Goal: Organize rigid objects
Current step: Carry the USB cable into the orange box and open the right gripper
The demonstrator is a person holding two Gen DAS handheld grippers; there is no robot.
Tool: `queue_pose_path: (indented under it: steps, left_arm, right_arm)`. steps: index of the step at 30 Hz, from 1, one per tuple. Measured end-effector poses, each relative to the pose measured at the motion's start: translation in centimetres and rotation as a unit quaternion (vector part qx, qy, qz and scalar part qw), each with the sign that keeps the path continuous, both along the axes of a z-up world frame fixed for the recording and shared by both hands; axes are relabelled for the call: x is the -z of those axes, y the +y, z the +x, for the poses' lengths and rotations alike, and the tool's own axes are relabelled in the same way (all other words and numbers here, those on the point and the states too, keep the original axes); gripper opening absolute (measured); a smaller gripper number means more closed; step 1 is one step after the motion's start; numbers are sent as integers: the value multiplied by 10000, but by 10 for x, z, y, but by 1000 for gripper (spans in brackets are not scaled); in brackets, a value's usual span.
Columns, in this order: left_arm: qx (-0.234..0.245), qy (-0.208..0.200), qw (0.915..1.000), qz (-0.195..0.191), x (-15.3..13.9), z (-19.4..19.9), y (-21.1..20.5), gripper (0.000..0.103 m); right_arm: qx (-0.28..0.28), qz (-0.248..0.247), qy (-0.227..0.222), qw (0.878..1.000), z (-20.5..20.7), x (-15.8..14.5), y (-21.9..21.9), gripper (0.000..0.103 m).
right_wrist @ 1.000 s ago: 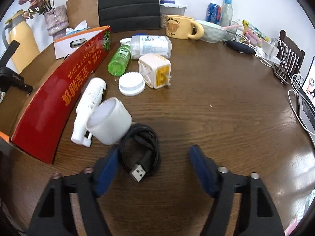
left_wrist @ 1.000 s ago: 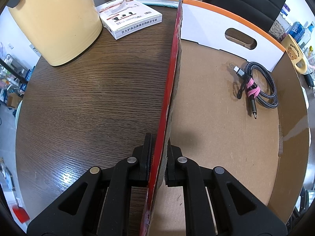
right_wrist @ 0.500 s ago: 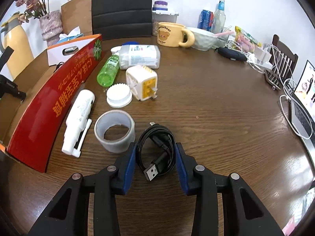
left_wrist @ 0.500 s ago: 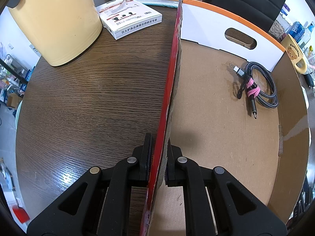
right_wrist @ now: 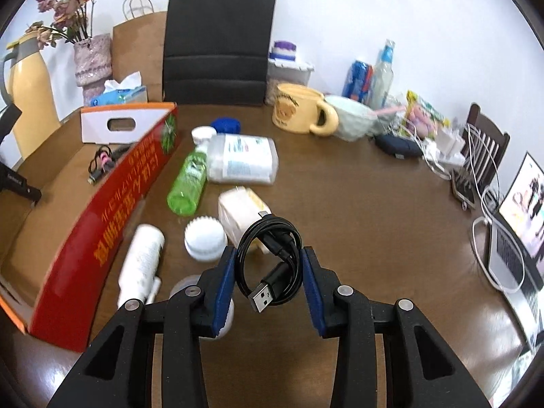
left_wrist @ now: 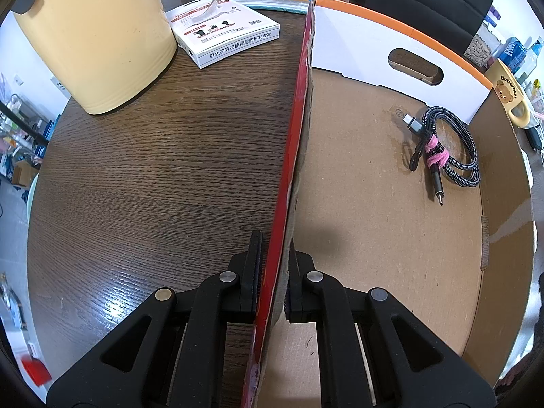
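Two coiled cables are in play: one black USB cable (right_wrist: 270, 265), clamped between the blue pads of the right gripper (right_wrist: 268, 278) and lifted clear of the table (right_wrist: 357, 210), its flat plug hanging toward the camera, and one braided grey cable (left_wrist: 445, 149), bound with a pink tie, lying on the floor of the cardboard box (left_wrist: 374, 238) near the white end wall with its single handle slot. Right jaws have just closed to a narrow gap and grip the black coil on both sides. Left gripper (left_wrist: 273, 272) has its jaws nearly together, pinching the red side wall (left_wrist: 292, 156) of the box, one finger outside and one inside. Beside the box, on the table, lie six loose items: one green bottle (right_wrist: 188, 180), one clear bottle (right_wrist: 241, 159) with a white cap, one white spray bottle (right_wrist: 141, 265), one white ribbed lid (right_wrist: 205, 238), one white and yellow plug adapter (right_wrist: 241, 210), and one roll of tape (right_wrist: 185, 284) partly hidden behind the right gripper's finger. Farther back stand one yellow bear mug (right_wrist: 297, 112), one pale bowl (right_wrist: 350, 117) and one yellow thermos jug (left_wrist: 95, 30).
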State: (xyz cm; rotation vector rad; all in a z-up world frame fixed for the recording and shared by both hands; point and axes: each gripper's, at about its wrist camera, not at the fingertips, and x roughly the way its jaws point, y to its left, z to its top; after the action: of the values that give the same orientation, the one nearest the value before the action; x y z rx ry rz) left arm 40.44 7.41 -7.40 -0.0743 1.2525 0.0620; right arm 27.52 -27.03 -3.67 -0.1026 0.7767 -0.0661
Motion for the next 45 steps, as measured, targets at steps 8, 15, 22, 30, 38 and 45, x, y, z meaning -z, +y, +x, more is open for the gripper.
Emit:
queue_pose_path:
  steps: [8,15,22,30,38,45]
  left_arm:
    - [0,-1,10000,4,0,0,0,7]
    - [-1,0,10000,1,0,0,0,6]
    - [-3,1,10000,3,0,0,0,6]
    - [-3,0,10000,3,0,0,0,6]
    - [0,1,10000,8,0,0,-1,6]
    - [9,-3,10000,20,0,-1,-2,6]
  right_arm:
    - [-380,-154,-268,9988,29,-16,28,42]
    - [-787,-319,-486,9952,55,-29,59,41]
    - [-1271,-356,-616,9893,76,-34,99,41]
    - [-1861,-546,-566,9794,100,-26,148,42]
    - [-2377,-940,-393,9660,116,-11,187,42]
    - [-2484,-1006,-330,9628,118,-7,194,42]
